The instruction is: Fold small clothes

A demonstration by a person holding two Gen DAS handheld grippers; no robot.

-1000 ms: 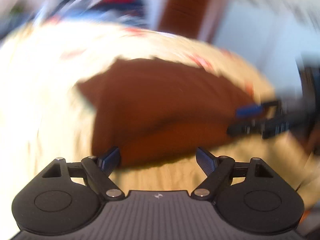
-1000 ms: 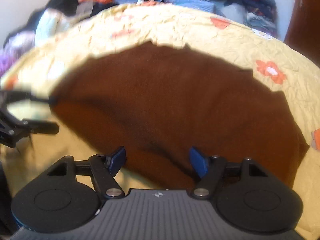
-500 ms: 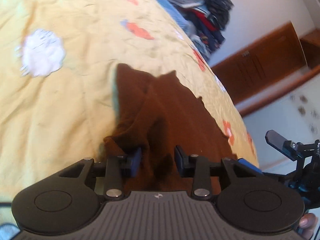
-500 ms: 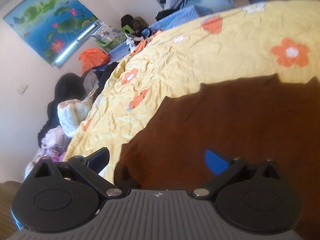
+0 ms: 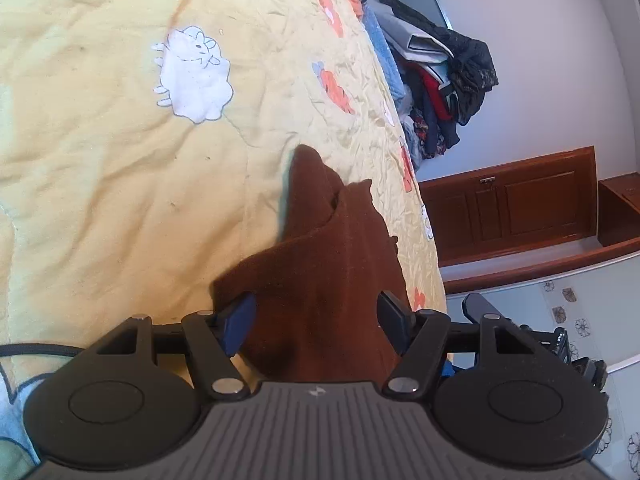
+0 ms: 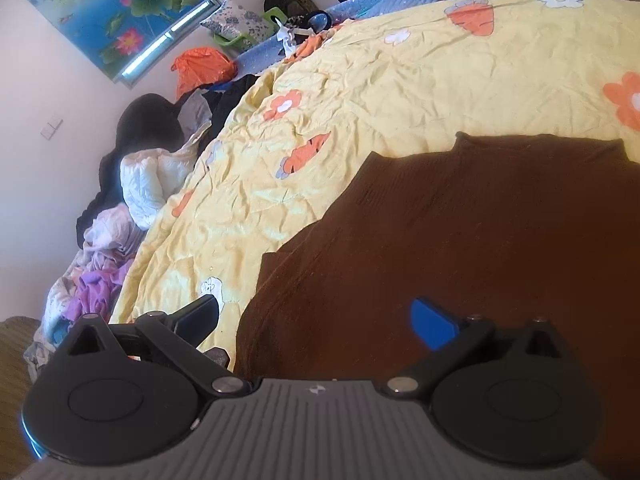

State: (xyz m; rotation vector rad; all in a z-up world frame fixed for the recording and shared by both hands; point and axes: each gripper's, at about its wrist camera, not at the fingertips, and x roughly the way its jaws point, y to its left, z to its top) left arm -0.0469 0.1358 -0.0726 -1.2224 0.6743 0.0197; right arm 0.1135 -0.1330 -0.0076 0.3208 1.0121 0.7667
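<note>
Both views are sharp and evenly bright in soft daylight, with no motion blur. The yellow quilt (image 5: 120, 168) washes pale toward the left view's upper left, while the brown garment (image 6: 460, 232) reads dark with little visible texture, deepest near the right edge. Fisheye distortion bends the walls and bed edge strongly toward the frame borders.

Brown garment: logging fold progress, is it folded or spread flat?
Partly folded. In the left wrist view the brown garment shows a flap doubled over itself; much still lies spread on the yellow bedspread.
</note>
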